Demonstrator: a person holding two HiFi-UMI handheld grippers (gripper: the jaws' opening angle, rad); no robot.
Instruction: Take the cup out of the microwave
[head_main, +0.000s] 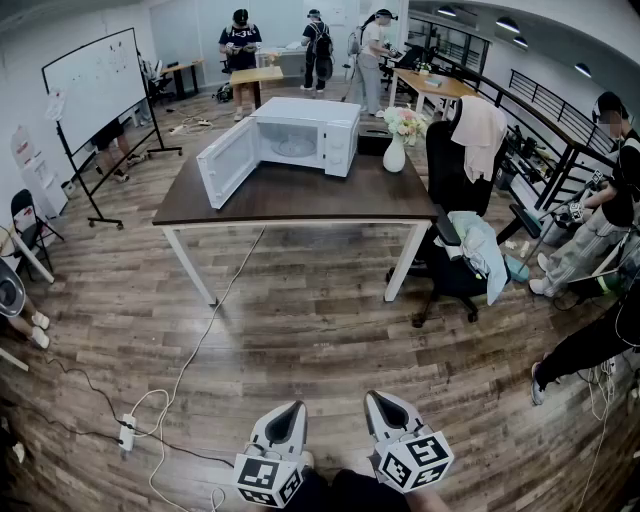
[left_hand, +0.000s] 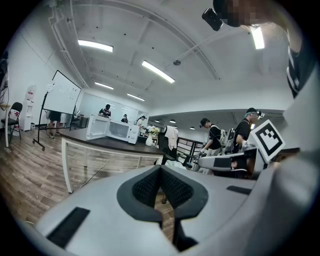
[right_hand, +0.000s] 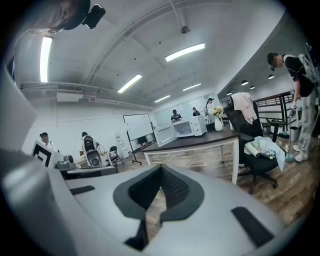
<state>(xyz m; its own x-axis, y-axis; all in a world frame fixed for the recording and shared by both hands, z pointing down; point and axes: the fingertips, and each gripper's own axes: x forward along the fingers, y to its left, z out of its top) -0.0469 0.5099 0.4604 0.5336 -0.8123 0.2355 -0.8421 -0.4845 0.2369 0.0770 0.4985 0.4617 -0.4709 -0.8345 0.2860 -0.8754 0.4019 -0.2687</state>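
A white microwave (head_main: 305, 135) stands on a dark-topped table (head_main: 300, 198) far ahead, its door (head_main: 228, 160) swung open to the left. The cavity looks pale, and I cannot make out a cup in it from here. The microwave also shows small in the left gripper view (left_hand: 111, 129) and the right gripper view (right_hand: 187, 127). My left gripper (head_main: 294, 409) and right gripper (head_main: 374, 399) hang side by side low over the wooden floor, well short of the table. In each gripper's own view, the left (left_hand: 160, 168) and the right (right_hand: 160, 167), the pads meet with nothing between them.
A white vase of flowers (head_main: 396, 150) stands right of the microwave. A black office chair (head_main: 455, 235) draped with clothes sits at the table's right end. A whiteboard (head_main: 95, 75) is at left. A power strip (head_main: 126, 432) and cables lie on the floor. Several people stand around.
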